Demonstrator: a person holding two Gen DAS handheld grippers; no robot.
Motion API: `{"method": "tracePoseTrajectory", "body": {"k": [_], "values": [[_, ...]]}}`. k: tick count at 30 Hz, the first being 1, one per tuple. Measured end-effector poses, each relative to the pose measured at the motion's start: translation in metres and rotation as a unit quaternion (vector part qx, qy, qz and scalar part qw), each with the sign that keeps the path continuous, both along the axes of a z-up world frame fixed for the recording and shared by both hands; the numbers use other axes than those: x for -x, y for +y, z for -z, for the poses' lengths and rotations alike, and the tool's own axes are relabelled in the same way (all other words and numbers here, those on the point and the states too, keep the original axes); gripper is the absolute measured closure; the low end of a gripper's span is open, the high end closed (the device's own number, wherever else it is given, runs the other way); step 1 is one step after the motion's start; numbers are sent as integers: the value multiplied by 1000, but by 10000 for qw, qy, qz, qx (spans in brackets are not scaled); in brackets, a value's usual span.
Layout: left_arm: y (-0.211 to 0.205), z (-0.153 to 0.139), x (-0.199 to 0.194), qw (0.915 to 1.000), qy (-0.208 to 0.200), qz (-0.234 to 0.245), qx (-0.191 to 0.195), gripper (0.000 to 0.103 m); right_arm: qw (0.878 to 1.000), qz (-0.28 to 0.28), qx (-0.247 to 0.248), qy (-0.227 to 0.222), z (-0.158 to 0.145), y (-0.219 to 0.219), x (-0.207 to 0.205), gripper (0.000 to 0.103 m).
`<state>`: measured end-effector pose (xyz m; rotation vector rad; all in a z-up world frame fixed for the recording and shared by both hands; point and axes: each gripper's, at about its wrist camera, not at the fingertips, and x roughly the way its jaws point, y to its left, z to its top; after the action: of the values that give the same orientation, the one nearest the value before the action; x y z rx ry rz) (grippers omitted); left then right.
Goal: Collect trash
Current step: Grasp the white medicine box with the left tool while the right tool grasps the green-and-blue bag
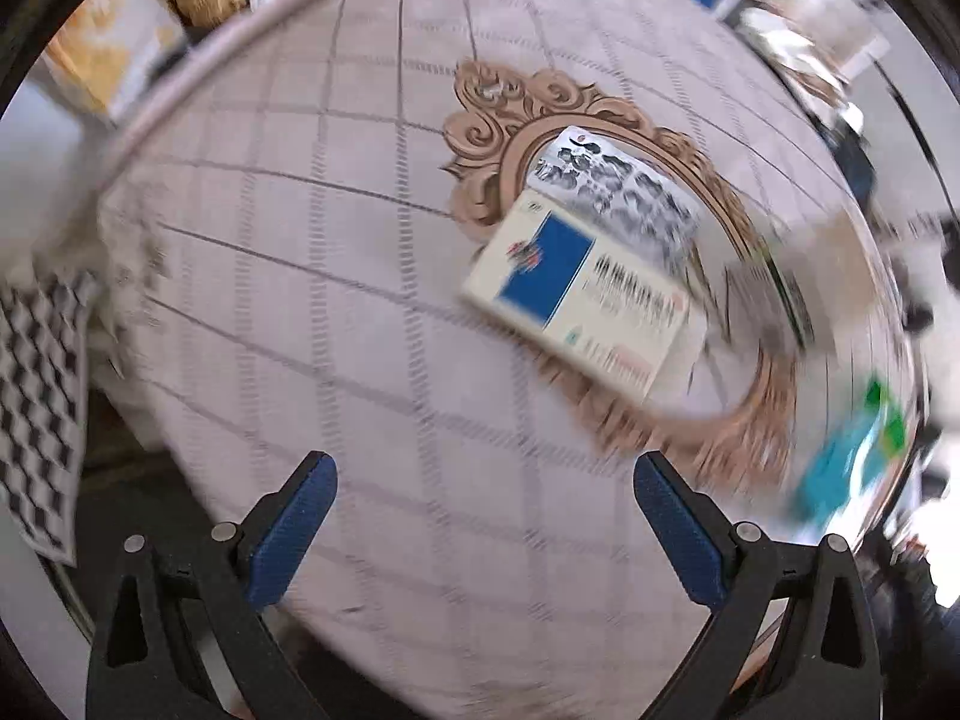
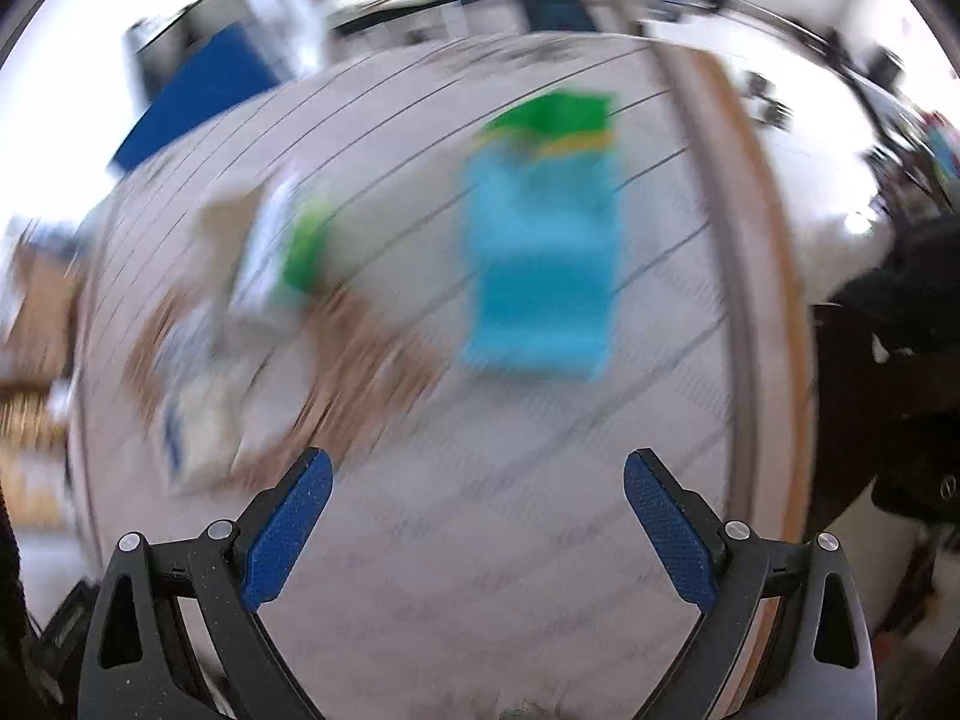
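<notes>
We hold both grippers, left and right, fingers wide and empty, over the table; the teal packet lies lengthwise ahead of the right one, nearer the table's right edge.

Pale grid-lined tablecloth; tan ornate tray; blue-and-cream box; turquoise-green packet.

Checked tablecloth carries ornate tray and turquoise packet.
</notes>
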<state>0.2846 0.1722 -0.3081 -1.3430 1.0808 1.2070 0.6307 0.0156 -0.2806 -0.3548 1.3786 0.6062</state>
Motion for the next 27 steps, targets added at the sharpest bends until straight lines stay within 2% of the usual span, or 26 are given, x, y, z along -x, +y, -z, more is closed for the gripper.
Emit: {"method": "tracePoseTrajectory", "body": {"k": [4, 7, 9, 11, 14, 16, 19, 21, 23, 25, 26, 27], "values": [[37, 35, -11, 9937, -318, -897, 594, 2, 9990, 435, 115, 17, 20, 20, -53, 4], [56, 57, -12, 9831, -503, -1486, 938, 3, 9982, 541, 246, 78, 39, 38, -69, 4], [65, 70, -10, 9725, -636, -1925, 1146, 3, 9980, 536, 324, 72, 51, 51, -71, 4], [72, 80, -9, 9647, -682, -2183, 1308, 3, 9979, 540, 330, 126, 61, 59, -73, 3], [76, 91, -8, 9576, -522, -2444, 1434, 3, 9980, 507, 299, 225, 73, 72, -72, 0], [76, 94, -5, 9583, -422, -2453, 1402, 15, 9982, 443, 316, 244, 76, 78, -71, 0], [77, 91, -8, 9698, -224, -2089, 1237, 17, 9986, 309, 338, 273, 81, 89, -64, 0], [74, 88, -15, 9826, -44, -1521, 1063, 17, 9986, 227, 355, 305, 84, 94, -60, 0], [66, 85, -27, 9938, 161, -646, 889, 17, 9984, 125, 369, 407, 86, 95, -54, 0], [53, 84, -39, 9962, 327, 308, 751, 17, 9981, -4, 329, 516, 86, 90, -49, 0], [40, 82, -46, 9923, 492, 936, 653, 17, 9980, -59, 373, 514, 85, 86, -47, 0], [31, 82, -50, 9878, 604, 1320, 569, 17, 9980, -99, 400, 482, 85, 82, -47, 0]]}}
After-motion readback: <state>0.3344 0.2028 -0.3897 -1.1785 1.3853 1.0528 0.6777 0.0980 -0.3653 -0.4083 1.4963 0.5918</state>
